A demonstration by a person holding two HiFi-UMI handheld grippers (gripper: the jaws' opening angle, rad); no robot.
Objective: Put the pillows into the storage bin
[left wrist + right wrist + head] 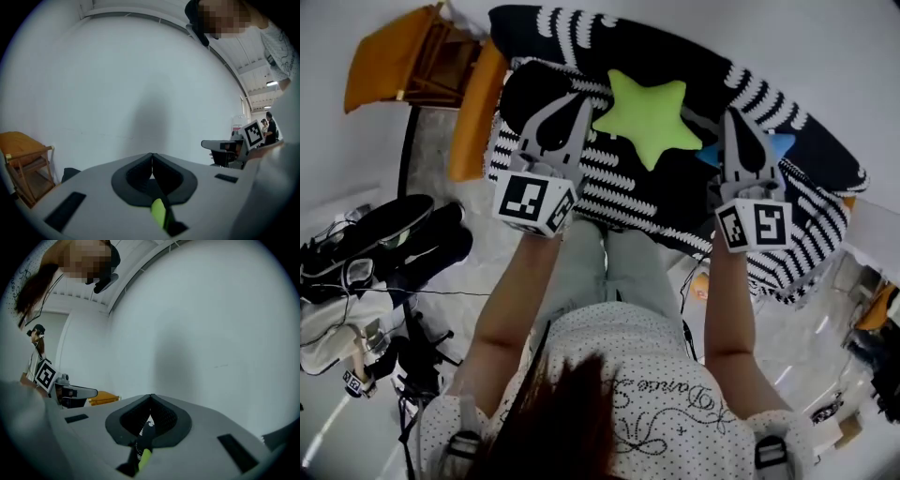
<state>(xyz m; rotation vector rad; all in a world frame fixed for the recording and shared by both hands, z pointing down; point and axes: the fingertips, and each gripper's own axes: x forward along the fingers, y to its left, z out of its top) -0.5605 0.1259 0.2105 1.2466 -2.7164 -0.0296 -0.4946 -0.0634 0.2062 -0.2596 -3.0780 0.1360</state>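
pillow: green star pillow (649, 117) lies on black-and-white cover (619, 183), between left gripper (578, 97) and right gripper (739, 120) | grip: both jaws closed, empty, apparently flanking it for a two-sided lift | around: blue pillow (780, 145) just beyond right gripper; orange chair (394, 56) outside left gripper | storage bin: not identifiable

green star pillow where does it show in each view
head view: green star-shaped pillow top centre, on black-and-white striped fabric.
left gripper view: green sliver low centre, under left gripper's shut tongs, likely it.
right gripper view: same, under right gripper's tongs.
shared landmark: plain white wall.
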